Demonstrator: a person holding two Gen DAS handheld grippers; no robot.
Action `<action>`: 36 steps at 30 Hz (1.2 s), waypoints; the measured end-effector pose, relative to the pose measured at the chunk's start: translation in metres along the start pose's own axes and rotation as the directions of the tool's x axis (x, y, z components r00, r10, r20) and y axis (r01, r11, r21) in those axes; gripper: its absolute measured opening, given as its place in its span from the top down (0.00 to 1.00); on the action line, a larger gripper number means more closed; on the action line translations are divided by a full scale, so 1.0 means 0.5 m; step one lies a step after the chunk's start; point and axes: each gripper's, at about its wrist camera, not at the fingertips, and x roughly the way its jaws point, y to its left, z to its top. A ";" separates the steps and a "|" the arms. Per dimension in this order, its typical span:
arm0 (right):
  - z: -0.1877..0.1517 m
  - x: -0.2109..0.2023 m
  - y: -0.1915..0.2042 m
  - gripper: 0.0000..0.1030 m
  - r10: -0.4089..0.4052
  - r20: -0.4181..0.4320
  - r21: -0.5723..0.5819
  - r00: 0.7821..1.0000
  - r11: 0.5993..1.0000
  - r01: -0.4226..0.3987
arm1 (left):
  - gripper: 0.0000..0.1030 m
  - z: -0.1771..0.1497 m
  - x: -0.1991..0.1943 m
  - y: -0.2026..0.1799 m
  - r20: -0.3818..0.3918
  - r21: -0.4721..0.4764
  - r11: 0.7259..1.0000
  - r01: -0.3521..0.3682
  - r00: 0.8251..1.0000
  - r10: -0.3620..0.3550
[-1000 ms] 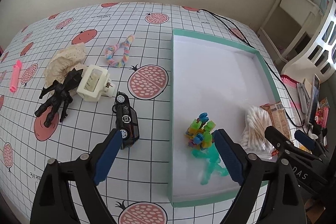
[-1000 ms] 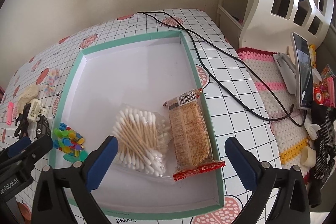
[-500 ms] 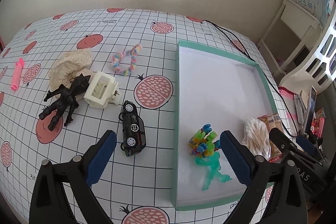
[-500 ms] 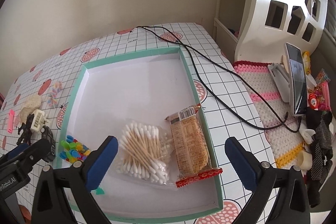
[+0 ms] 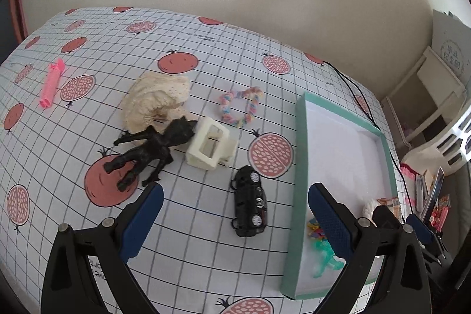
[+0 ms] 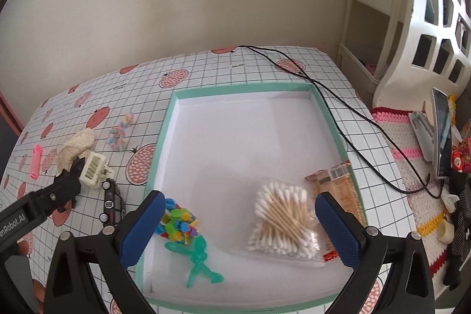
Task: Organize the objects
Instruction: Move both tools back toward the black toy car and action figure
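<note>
Partly hidden behind the spread, empty left hand-held gripper [image 5: 235, 206], plastic pieces [image 5: 316, 230] blur; right [image 6: 240, 218] likewise empty.

Tray [image 6: 332, 119] far half bare, open to tongs. Near half crowded: cotton swabs [image 6: 282, 217], snack packet [image 6: 341, 190], coloured clips [image 6: 178, 221]. Left of tray, toy car [image 5: 250, 203], black figure [image 5: 150, 149], cream block [image 5: 210, 147] cluster together; cable [image 6: 338, 96] crosses the counter's far right corner.

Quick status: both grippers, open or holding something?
Left gripper: open, empty, above the black toy car.
Right gripper: open, empty, over the tray.
</note>
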 end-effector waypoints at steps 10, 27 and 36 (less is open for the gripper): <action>-0.014 0.007 0.150 0.00 0.073 -0.027 -0.145 0.997 0.986 -0.076 | 0.04 0.020 -0.004 0.131 -0.036 -0.109 0.991 -0.073 0.997 0.070; 0.047 0.055 0.241 0.03 0.128 -0.132 -0.173 0.983 0.973 -0.150 | 0.04 0.076 0.030 0.200 -0.089 -0.108 0.983 -0.145 0.987 0.136; 0.033 0.097 0.284 0.17 0.134 -0.160 -0.235 0.978 0.957 -0.170 | 0.04 0.092 0.067 0.176 -0.084 -0.010 0.990 -0.143 0.986 0.142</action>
